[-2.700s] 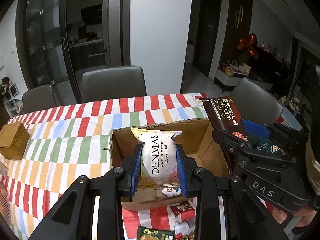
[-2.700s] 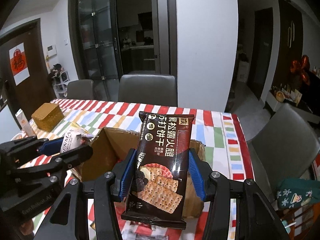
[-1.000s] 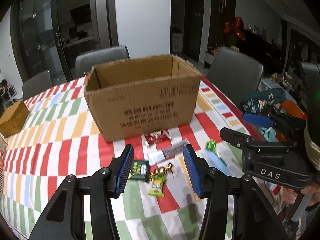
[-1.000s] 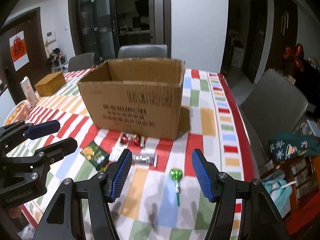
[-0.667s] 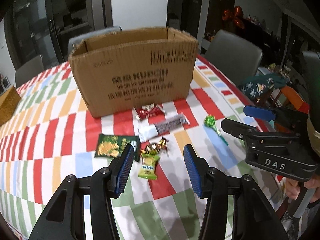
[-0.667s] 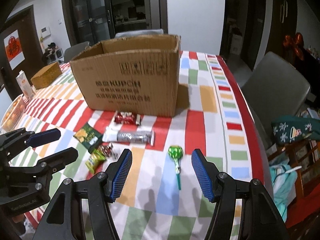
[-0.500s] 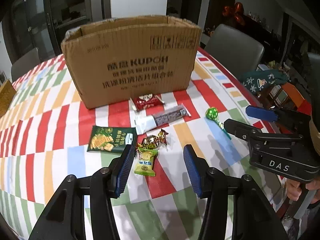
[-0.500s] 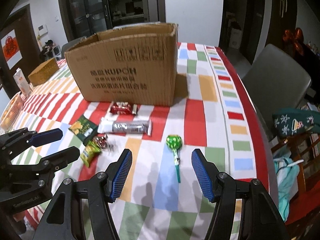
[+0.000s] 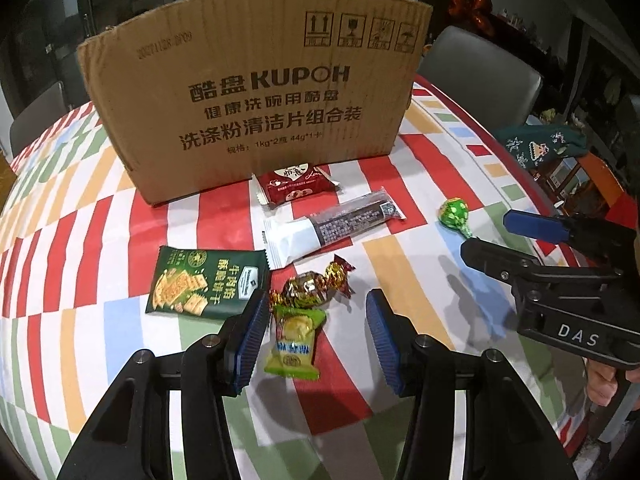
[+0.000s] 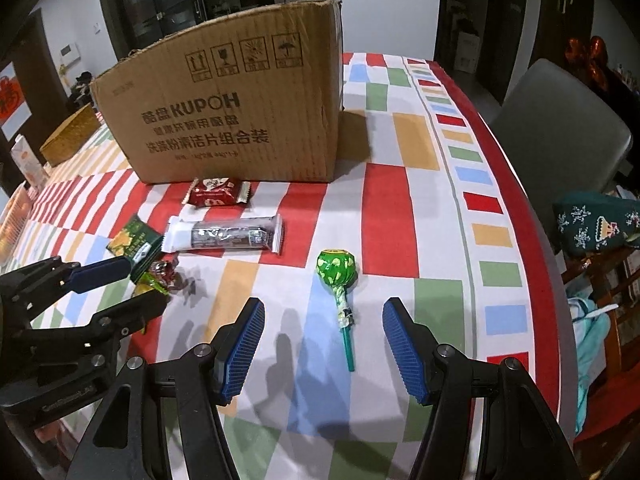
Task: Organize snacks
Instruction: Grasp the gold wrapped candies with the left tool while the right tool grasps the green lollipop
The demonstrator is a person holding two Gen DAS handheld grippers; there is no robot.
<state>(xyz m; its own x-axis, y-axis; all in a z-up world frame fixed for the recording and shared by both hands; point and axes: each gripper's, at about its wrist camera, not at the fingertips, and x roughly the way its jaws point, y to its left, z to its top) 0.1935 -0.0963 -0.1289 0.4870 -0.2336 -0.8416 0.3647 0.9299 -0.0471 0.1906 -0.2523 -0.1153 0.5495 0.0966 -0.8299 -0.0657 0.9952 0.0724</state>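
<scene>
A cardboard box stands on the striped tablecloth; it also shows in the right wrist view. In front of it lie a red packet, a long white-and-dark bar, a dark green cracker packet, a gold-wrapped candy, a light green candy packet and a green lollipop. My left gripper is open, low over the table, its jaws either side of the light green packet. My right gripper is open, with the lollipop's stick between its jaws.
A woven box sits at the far left of the table. Grey chairs stand at the table's right side and behind the box. The table edge curves close on the right, with a green patterned pouch beyond it.
Both grippers let go of the large packets they held over the box, pulled back and came down to the loose snacks in front of it. Both now hang open near the table.
</scene>
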